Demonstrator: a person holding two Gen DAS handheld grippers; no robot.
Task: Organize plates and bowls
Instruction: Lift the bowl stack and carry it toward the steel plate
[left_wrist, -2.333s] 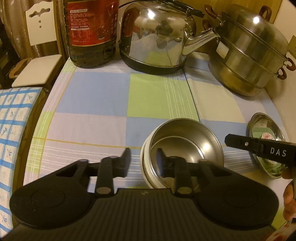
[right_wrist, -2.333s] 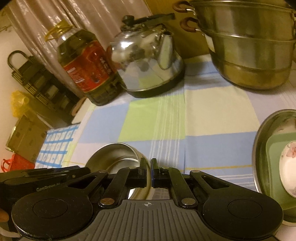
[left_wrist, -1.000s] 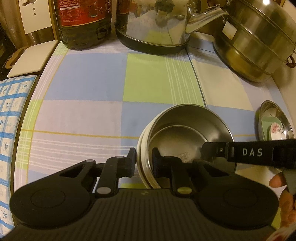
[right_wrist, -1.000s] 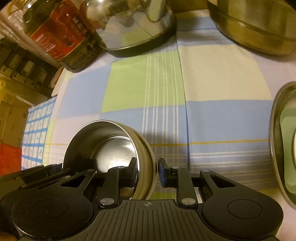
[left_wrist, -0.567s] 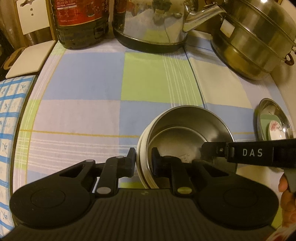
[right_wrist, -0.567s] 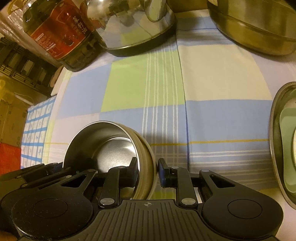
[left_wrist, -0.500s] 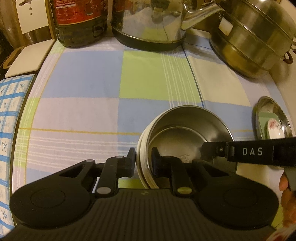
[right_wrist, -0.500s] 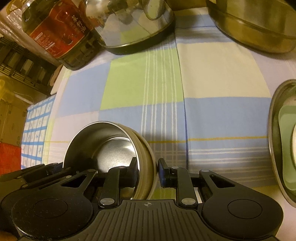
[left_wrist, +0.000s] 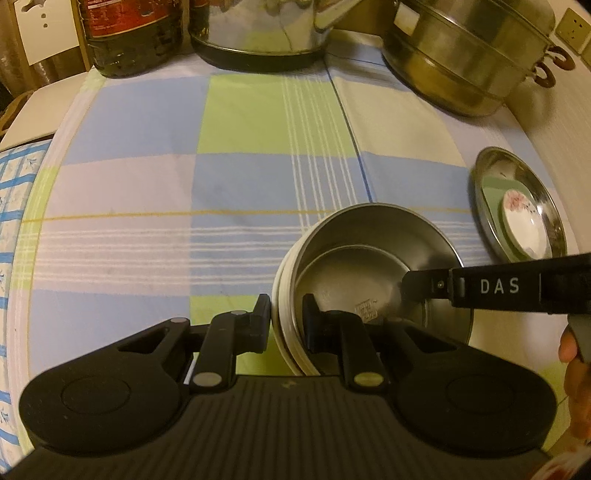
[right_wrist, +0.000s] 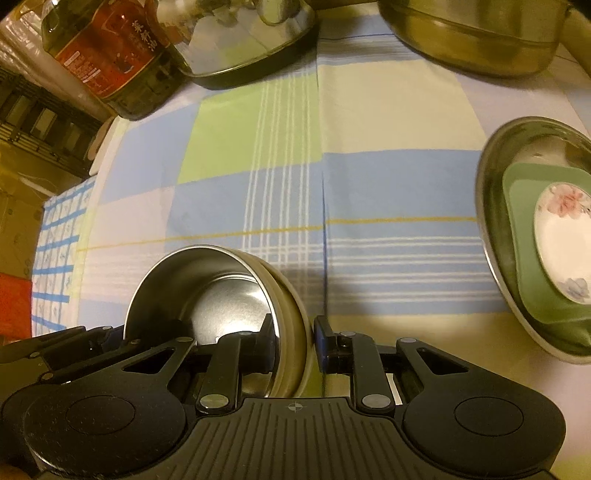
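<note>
The steel bowl (left_wrist: 373, 273) with a cream outer shell sits near the table's front edge, gripped on two sides: the left gripper (left_wrist: 286, 319) clamps its left rim, one finger inside and one outside, and the right gripper (right_wrist: 293, 341) pinches the opposite rim the same way. At the table's right edge, well apart from the bowl, a steel plate (right_wrist: 491, 221) holds one green dish (right_wrist: 524, 280) and one floral saucer (right_wrist: 561, 229). Only the left view shows the steamer pot's (left_wrist: 469, 55) handles and a fingertip (left_wrist: 567, 347); only the right shows the oil bottle's (right_wrist: 107, 51) label. The checked cloth (left_wrist: 240, 155) lies bare between the bowl and the back row, with one kettle (left_wrist: 258, 33) there.
</note>
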